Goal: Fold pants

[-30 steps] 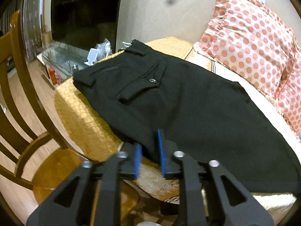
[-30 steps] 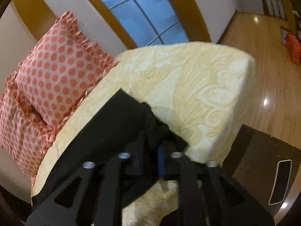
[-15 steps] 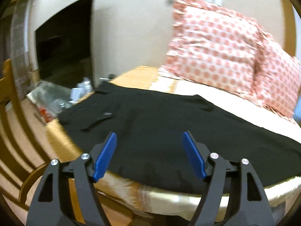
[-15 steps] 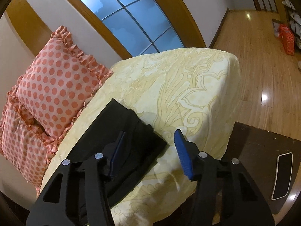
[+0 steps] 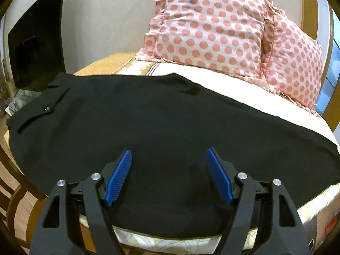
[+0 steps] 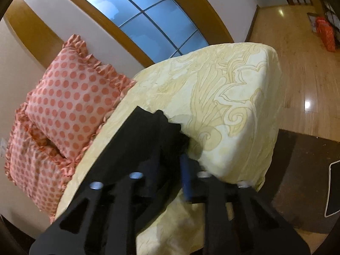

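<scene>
1. My left gripper [image 5: 169,175], low in the frame, is opening wide over the black pants [image 5: 148,127], gripping nothing.
2. My right gripper [image 6: 170,176] is closing on the pants' hem [image 6: 161,131], centre frame on the yellow bedspread [image 6: 223,110].

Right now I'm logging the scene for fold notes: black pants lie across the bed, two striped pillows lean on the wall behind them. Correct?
Not quite. The pillows are polka-dotted, pink with darker dots, not striped; the left wrist view shows it. The rest holds: the black pants lie across the bed, with two pillows against the wall behind them.
</scene>
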Available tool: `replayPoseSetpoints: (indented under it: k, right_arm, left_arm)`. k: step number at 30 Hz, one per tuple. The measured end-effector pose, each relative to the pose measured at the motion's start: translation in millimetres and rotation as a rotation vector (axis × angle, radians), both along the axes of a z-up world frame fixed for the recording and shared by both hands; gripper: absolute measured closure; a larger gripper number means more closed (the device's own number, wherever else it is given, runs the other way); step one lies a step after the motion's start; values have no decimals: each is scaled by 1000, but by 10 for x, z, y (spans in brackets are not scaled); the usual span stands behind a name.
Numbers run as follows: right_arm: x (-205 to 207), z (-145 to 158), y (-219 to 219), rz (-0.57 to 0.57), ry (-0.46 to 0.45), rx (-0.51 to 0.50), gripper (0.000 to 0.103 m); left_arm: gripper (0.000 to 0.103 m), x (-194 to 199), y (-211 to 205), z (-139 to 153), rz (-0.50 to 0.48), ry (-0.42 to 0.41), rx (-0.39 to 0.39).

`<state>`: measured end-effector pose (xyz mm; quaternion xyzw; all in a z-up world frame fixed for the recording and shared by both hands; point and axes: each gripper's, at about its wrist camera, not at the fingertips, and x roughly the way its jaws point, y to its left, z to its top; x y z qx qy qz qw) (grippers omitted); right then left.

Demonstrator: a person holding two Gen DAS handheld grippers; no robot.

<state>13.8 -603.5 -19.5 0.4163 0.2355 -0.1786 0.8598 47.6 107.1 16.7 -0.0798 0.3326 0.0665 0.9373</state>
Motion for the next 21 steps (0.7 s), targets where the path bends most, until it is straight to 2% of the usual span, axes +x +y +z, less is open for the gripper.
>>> replayPoseSetpoints:
  k: [3, 6, 9, 14, 16, 19, 21]
  right_arm:
    - [23, 87, 48, 14, -29, -26, 95]
    - [85, 338, 172, 72, -87, -78, 95]
    - [249, 708, 475, 182, -164, -142, 95]
    - [670, 1246, 1416, 503, -316, -183, 95]
    - [844, 1369, 2015, 696, -371, -170, 95]
    - [980, 1340, 2817, 946, -389, -135, 95]
    - [1031, 1159, 3376, 1117, -339, -121, 95]
  left_arm:
    - [25, -3, -11, -61, -7, 5, 8]
    - [19, -4, -59, -92, -26, 4, 42]
    - [15, -9, -100, -115, -37, -2, 65]
    - [11, -14, -75, -112, -48, -17, 31]
    - [10, -13, -62, -105, -48, -22, 15]
    - [10, -15, -17, -73, -43, -23, -28]
    - [10, -30, 30, -34, -43, -26, -75]
